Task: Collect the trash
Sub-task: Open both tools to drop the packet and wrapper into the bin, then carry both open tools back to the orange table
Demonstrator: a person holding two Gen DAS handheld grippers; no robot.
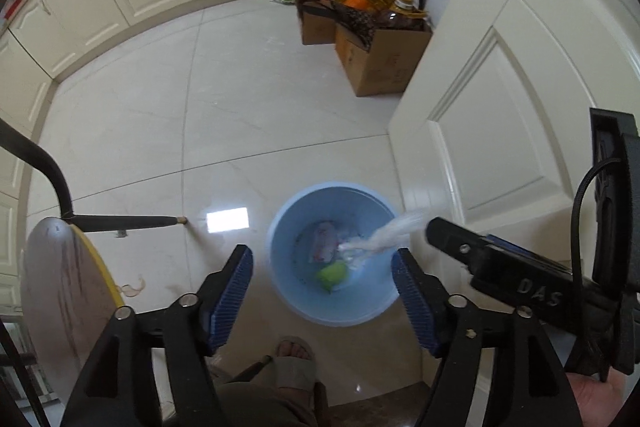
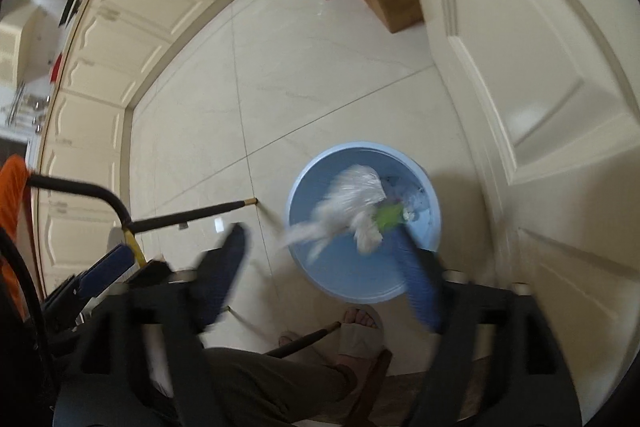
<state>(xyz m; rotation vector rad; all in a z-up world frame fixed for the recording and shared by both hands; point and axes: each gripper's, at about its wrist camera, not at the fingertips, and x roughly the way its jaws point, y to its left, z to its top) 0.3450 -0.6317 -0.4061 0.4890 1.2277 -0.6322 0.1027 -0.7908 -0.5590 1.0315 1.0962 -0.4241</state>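
Trash (image 1: 394,233), a white crumpled wad, drops blurry over my blue bin (image 1: 280,227) on the floor where some bits already lie, both my left gripper (image 1: 322,297) and right gripper (image 2: 324,273) spread wide and empty, so more may remain.

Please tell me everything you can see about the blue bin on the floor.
The blue bin is a round, pale blue bucket that looks like smooth plastic. It stands upright and open on the cream tiled floor, close to the white door. Inside lie a white wrapper with red print, a green piece and crumpled white plastic. A blurred white scrap is above its rim, apparently falling in.
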